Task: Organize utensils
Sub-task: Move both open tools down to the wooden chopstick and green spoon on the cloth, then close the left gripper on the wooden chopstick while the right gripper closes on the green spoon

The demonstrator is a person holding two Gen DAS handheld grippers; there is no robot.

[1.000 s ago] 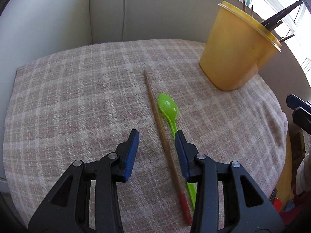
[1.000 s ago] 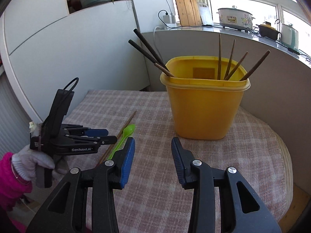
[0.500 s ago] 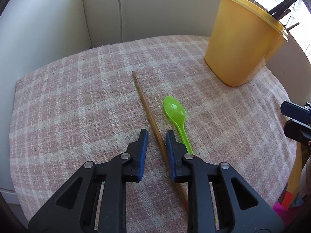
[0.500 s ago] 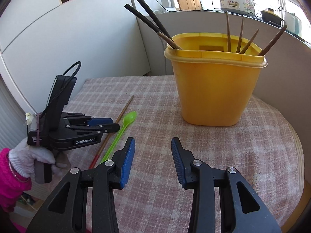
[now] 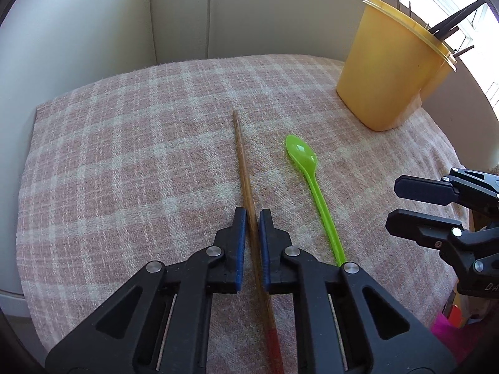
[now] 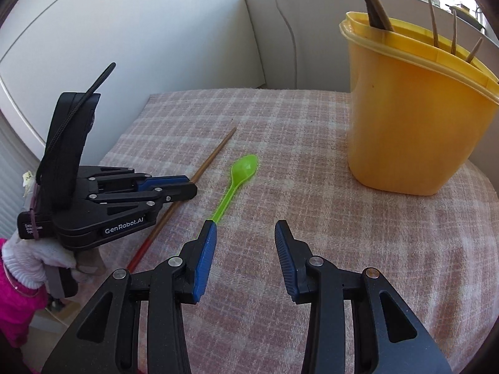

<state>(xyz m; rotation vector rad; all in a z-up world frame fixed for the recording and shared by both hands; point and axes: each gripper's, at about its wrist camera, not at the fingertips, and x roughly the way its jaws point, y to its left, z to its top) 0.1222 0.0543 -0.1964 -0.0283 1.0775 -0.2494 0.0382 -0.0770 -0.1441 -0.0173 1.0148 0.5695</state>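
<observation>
A wooden chopstick (image 5: 242,152) with a red end lies on the plaid cloth; it also shows in the right wrist view (image 6: 215,152). My left gripper (image 5: 252,215) is shut on the chopstick near its middle, also seen from the side in the right wrist view (image 6: 190,187). A green plastic spoon (image 5: 308,168) lies just right of the chopstick, bowl away from me; it shows in the right wrist view (image 6: 240,174) too. My right gripper (image 6: 244,233) is open and empty, its left finger over the spoon's handle end. A yellow holder (image 6: 411,118) with several chopsticks stands at the far right.
The plaid cloth (image 5: 124,162) covers a rounded table against white walls. The yellow holder (image 5: 389,71) stands at the back right corner. My right gripper (image 5: 427,205) shows at the right edge of the left wrist view. The table edge drops off at right.
My left gripper has closed its jaws from wide open onto the chopstick. My right gripper has moved lower and left toward the spoon handle, staying open.
</observation>
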